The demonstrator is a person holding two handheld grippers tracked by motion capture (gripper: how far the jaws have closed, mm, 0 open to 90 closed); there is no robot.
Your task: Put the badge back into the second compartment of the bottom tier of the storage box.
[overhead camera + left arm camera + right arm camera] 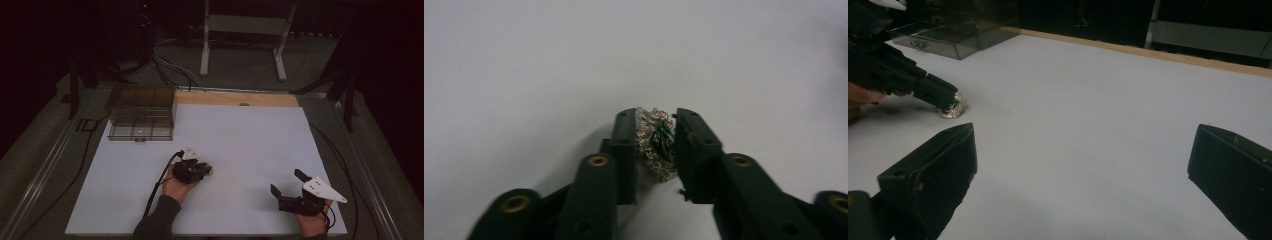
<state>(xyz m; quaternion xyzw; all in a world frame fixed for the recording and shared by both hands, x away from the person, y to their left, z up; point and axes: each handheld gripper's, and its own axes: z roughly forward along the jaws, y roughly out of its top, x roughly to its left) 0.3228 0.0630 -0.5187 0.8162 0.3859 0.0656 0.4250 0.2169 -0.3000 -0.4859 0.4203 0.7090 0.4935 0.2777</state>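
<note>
Left claw (207, 170) seen a little left of the centre of the high view, low over the white surface (250, 145), clamped on a small silver ornament (655, 144) with a green stone. In the left gripper view, ornament placed in the middle of the frame, pressed between the two black jaws, touching both. In the right gripper view, same ornament (952, 107) found at the left edge of the frame, resting on the surface under the tip of the left claw (945, 100). Right claw (286, 182) located in the lower right of the high view, well apart from the ornament, jaws spread wide with nothing between them; in the right gripper view, one jaw at lower left and one at lower right, bare surface between. Dark transparent box (141, 114) with compartments standing in the upper left part of the surface, far from both claws. Wooden strip (235, 98) running along the far edge of the surface.
</note>
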